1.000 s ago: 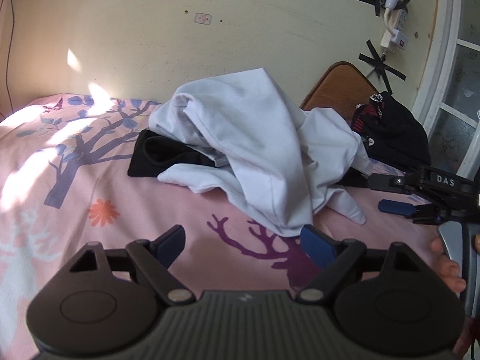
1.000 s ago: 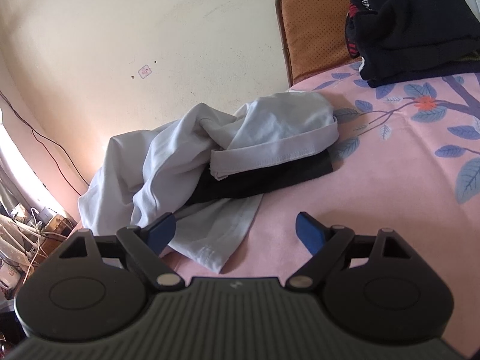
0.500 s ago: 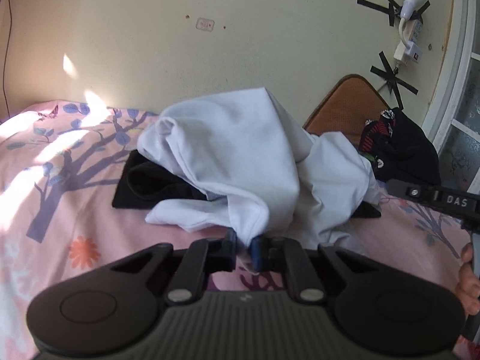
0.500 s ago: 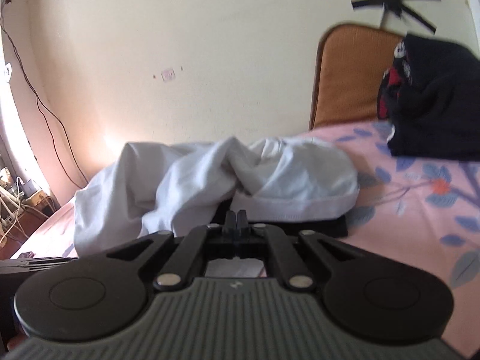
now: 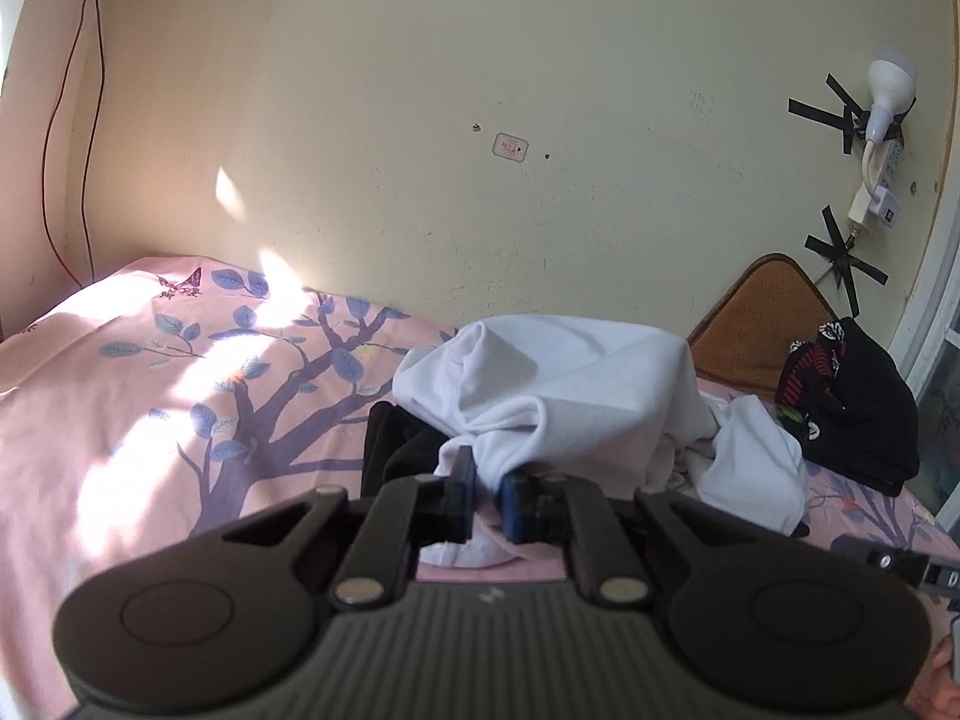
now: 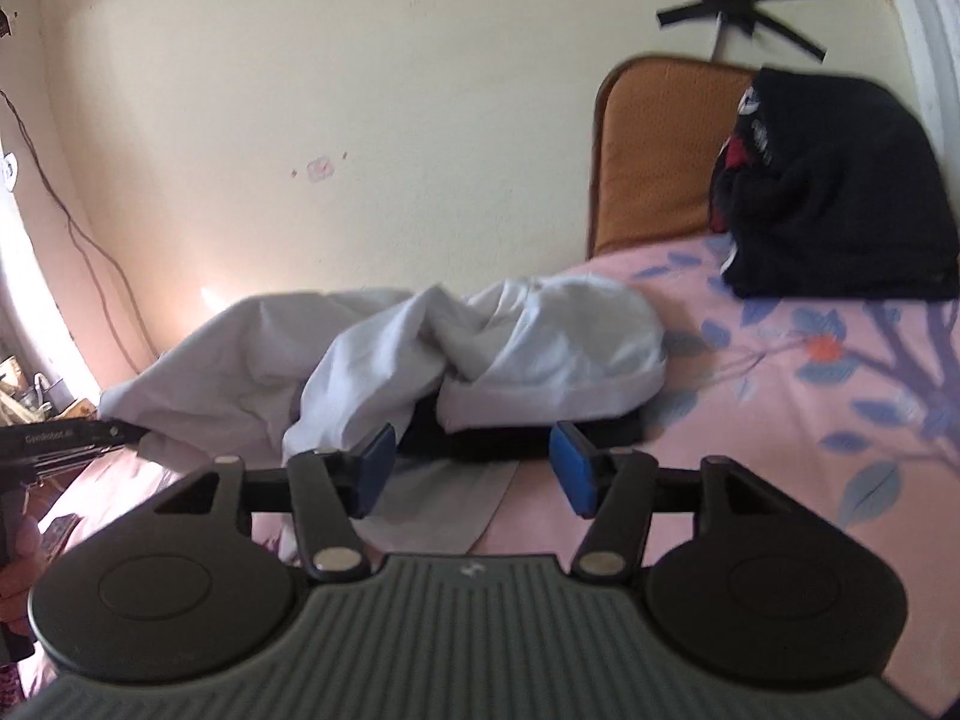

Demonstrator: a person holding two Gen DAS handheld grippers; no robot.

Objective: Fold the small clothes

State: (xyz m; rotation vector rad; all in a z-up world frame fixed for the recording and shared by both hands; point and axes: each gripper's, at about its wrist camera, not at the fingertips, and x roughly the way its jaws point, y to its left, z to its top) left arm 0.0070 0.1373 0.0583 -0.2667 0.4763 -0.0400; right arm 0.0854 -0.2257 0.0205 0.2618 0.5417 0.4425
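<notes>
A crumpled white garment [image 5: 576,396] lies on the pink bed over a black garment [image 5: 396,450]. My left gripper [image 5: 485,501] is shut on an edge of the white garment and holds it lifted. In the right wrist view the same white garment [image 6: 468,354] lies bunched over the black garment [image 6: 510,441]. My right gripper [image 6: 474,468] is open, just in front of the pile, with nothing between its blue pads [image 6: 573,474].
The pink floral bedsheet [image 5: 150,408] covers the bed. A dark pile of clothes [image 5: 852,414] sits at the right by a brown cushion [image 5: 762,312], seen also in the right wrist view [image 6: 840,192]. The wall is close behind. The other gripper's body [image 6: 54,441] shows at left.
My left gripper closed on the white garment's edge and has lifted it. My right gripper closed half a second ago and has now opened again, empty.
</notes>
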